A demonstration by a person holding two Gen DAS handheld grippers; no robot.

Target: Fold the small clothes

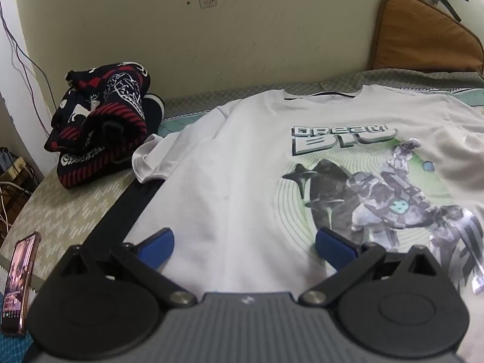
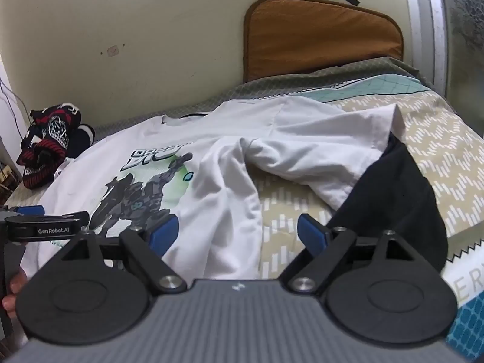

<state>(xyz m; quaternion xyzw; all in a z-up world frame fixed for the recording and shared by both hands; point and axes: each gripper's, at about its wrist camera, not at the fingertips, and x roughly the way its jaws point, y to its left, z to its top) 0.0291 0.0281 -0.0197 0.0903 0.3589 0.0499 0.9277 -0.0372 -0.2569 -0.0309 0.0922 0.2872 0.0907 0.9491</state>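
1. T-shirt, white with a printed graphic, is spread across the frame centre on the bedspread.
2. Left gripper and right gripper are held with fingers apart, empty.
3. The rumpled sleeve, right of centre, should be flattened before folding.

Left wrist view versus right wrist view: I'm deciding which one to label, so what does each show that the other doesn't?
Only the left wrist view shows the phone lying at the bed's near left edge and the full DREAM BIG print.

Only the right wrist view shows the shirt's rumpled right sleeve, the black garment under it, and the window frame.

Both show the white T-shirt spread on the bed, the dark red-patterned bundle, the orange cushion, and an open claw in front: left claw, right claw.
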